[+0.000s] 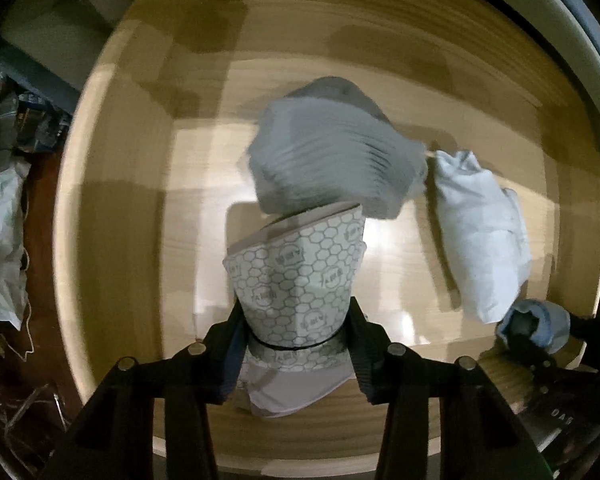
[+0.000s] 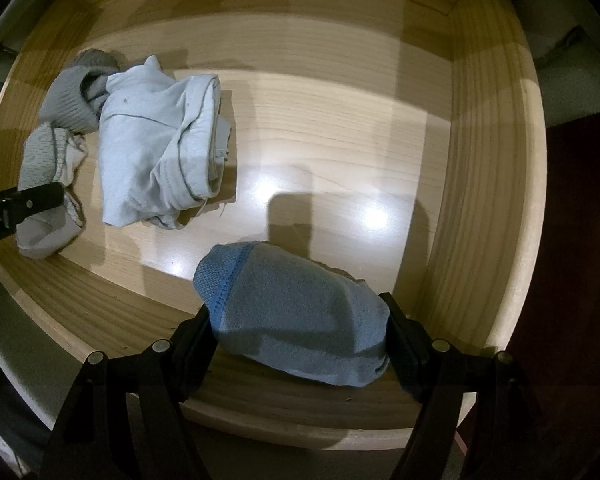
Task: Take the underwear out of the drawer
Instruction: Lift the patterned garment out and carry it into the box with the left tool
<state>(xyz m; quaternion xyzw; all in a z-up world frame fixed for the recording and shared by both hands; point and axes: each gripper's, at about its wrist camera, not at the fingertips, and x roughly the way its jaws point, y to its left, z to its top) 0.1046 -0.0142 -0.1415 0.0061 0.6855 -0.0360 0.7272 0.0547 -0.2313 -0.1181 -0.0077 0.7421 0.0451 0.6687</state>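
Between your left tool's (image 1: 296, 336) fingers sat the hex-print underwear (image 1: 296, 276), pinched mid-fold; your right tool (image 2: 300, 332) clamped the blue bundle (image 2: 296, 312). Both lay low in the drawer (image 2: 492, 160). Soft, light cloth slumped, so a bunched middle held best.

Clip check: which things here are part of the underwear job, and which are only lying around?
Job:
- drawer
- patterned underwear, in left gripper
- blue roll, between right gripper fingers
- pale bundle
- grey roll

Lying about:
- bags outside drawer
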